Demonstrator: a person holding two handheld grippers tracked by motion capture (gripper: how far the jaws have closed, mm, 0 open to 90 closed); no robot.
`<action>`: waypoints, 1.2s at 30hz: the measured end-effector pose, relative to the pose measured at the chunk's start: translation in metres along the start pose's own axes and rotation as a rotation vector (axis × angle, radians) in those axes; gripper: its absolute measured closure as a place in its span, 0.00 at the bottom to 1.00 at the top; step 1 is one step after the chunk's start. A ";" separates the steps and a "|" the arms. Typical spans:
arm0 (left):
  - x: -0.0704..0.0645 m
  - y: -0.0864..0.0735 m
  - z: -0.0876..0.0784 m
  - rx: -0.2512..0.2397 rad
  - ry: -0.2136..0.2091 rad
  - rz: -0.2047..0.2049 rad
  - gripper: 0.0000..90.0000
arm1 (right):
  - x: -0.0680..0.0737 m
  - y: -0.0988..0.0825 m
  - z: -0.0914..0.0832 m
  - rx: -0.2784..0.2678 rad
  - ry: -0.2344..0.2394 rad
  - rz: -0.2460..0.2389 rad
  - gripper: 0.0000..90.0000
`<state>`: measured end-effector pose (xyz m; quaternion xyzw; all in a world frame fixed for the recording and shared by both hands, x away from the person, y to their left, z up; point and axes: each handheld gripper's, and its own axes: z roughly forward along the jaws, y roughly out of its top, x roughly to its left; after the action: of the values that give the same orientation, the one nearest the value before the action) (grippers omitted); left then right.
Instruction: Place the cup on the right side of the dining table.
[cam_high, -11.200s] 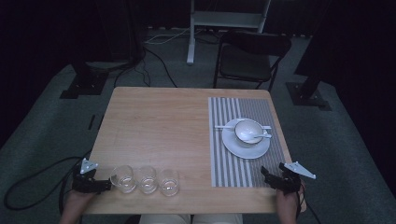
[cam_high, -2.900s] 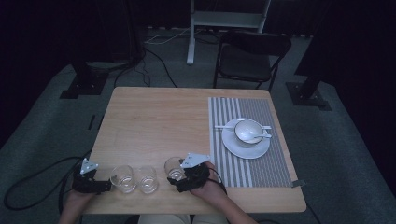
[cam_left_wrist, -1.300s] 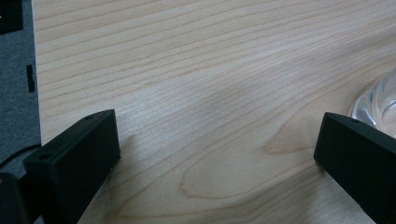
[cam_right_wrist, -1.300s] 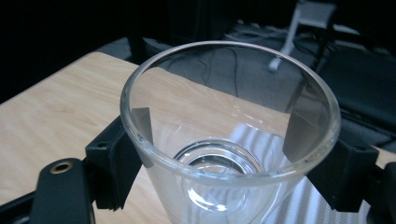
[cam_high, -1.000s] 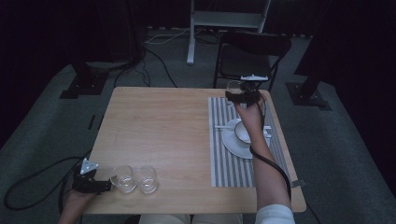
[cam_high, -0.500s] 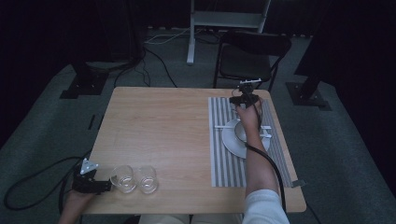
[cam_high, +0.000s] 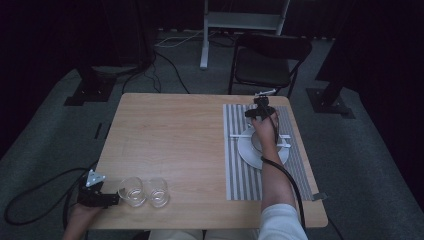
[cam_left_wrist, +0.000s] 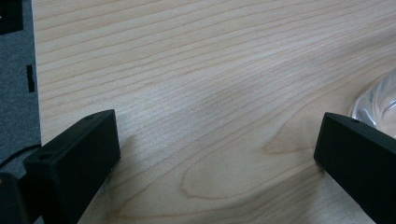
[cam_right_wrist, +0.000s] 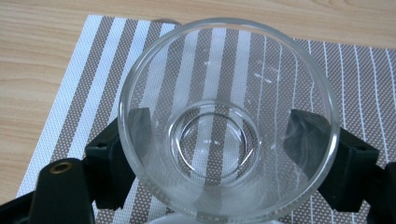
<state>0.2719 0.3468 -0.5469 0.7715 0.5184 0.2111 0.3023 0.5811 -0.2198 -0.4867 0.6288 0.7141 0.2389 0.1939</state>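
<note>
Left gripper (cam_high: 107, 199), jaws apart at the table's seven o'clock beside two clear glass tumblers (cam_high: 145, 191); right gripper (cam_high: 258, 113) clasps a third clear tumbler (cam_right_wrist: 227, 120) (upright) over the striped placemat (cam_high: 240, 170), one o'clock.

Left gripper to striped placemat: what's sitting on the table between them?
High view: two empty glasses stand side by side right of the left gripper; from there to the striped placemat is bare wood.
</note>
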 end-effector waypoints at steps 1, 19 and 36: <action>0.000 0.000 0.000 0.000 0.000 0.000 0.01 | 0.000 -0.001 0.000 0.002 0.002 0.002 0.22; 0.000 0.000 0.000 0.000 0.000 0.000 0.01 | -0.002 -0.018 -0.030 -0.018 0.069 0.005 0.23; 0.000 0.000 0.000 0.000 0.001 -0.002 0.01 | 0.018 -0.049 -0.062 -0.149 0.214 -0.070 0.14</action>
<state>0.2718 0.3465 -0.5469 0.7708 0.5195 0.2113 0.3022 0.5031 -0.2130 -0.4647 0.5584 0.7325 0.3499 0.1710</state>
